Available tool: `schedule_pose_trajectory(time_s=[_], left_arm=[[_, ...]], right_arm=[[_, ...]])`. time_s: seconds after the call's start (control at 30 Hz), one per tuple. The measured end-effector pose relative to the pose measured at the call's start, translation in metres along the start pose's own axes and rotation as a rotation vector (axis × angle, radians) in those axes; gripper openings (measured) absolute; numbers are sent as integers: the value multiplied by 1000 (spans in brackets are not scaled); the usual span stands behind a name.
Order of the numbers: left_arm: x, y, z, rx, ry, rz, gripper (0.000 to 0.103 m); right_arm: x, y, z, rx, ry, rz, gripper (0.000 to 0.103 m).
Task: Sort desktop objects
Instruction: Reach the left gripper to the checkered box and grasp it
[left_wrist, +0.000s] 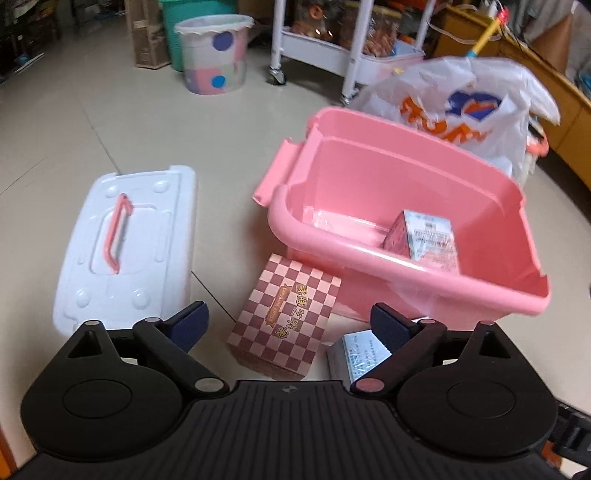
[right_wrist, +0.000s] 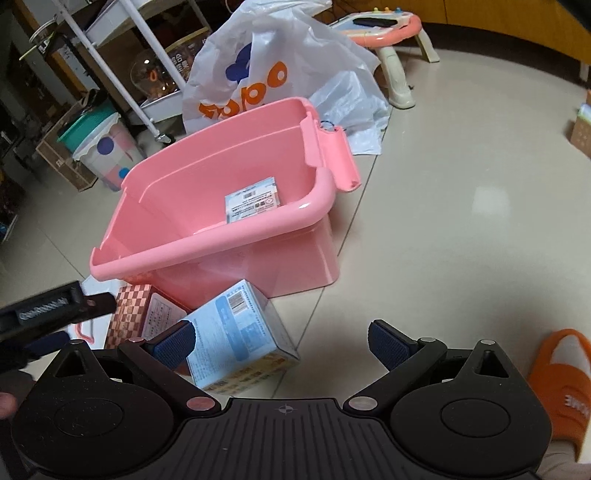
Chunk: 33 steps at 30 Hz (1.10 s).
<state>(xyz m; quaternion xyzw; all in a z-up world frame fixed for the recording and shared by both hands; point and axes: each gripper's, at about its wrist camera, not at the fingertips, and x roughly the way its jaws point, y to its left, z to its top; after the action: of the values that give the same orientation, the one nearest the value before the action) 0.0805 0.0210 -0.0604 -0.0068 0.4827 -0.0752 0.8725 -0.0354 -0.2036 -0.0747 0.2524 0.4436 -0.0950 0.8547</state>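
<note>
A pink storage bin (left_wrist: 424, 273) stands open on the floor with one small box (left_wrist: 424, 236) inside; the bin (right_wrist: 207, 247) and that box (right_wrist: 253, 199) also show in the right wrist view. A checkered pink box (left_wrist: 288, 317) lies in front of the bin, between the fingers of my open, empty left gripper (left_wrist: 290, 326). A light blue box (left_wrist: 356, 354) lies by its right finger. In the right wrist view the blue box (right_wrist: 240, 332) sits by the left finger of my open, empty right gripper (right_wrist: 282, 345), with the checkered box (right_wrist: 133, 310) further left.
The bin's white lid (left_wrist: 125, 251) with a pink handle lies on the floor to the left. A white plastic bag (left_wrist: 461, 107), a white cart (left_wrist: 332, 44) and a dotted bucket (left_wrist: 216, 55) stand behind. An orange slipper (right_wrist: 561, 384) lies at right.
</note>
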Motion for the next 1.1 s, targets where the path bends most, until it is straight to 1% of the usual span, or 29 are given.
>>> schedule_pose_trajectory(time_s=[0.13,0.27,0.33,0.4,0.43,0.5,0.57,0.6,0.67,0.8,0.93,1.1], left_arm=[[20,1,-1,22,28,-13,97],[38,2,-2,45,59,0,96],[47,4,-4,52,73,4,91],[55,6,-6,46,92,-14,79],[60,8,-7,43,102,-22,76],[66,8,-10,46,113,-27,75],[69,3,-12,70,117,-11,74],[71,2,-14,80,119,-4,70],[71,-1,-16,88,116,0,68],[69,-4,-19,88,114,6,66],[66,-4,-20,76,136,14,66],[55,-6,-25,74,159,44,64]], right_arm=[[8,9,-2,-27,13,13,99],[15,12,-4,-39,34,29,99],[18,12,-6,-42,45,30,99],[22,11,-7,-42,55,25,99],[23,10,-8,-39,60,23,99],[27,8,-9,-30,69,18,99],[30,6,-10,-24,78,11,99],[32,6,-11,-21,83,8,99],[35,6,-12,-28,90,1,99],[37,6,-14,-37,103,-3,99],[37,4,-14,-30,110,0,99],[33,1,-13,-14,110,-4,99]])
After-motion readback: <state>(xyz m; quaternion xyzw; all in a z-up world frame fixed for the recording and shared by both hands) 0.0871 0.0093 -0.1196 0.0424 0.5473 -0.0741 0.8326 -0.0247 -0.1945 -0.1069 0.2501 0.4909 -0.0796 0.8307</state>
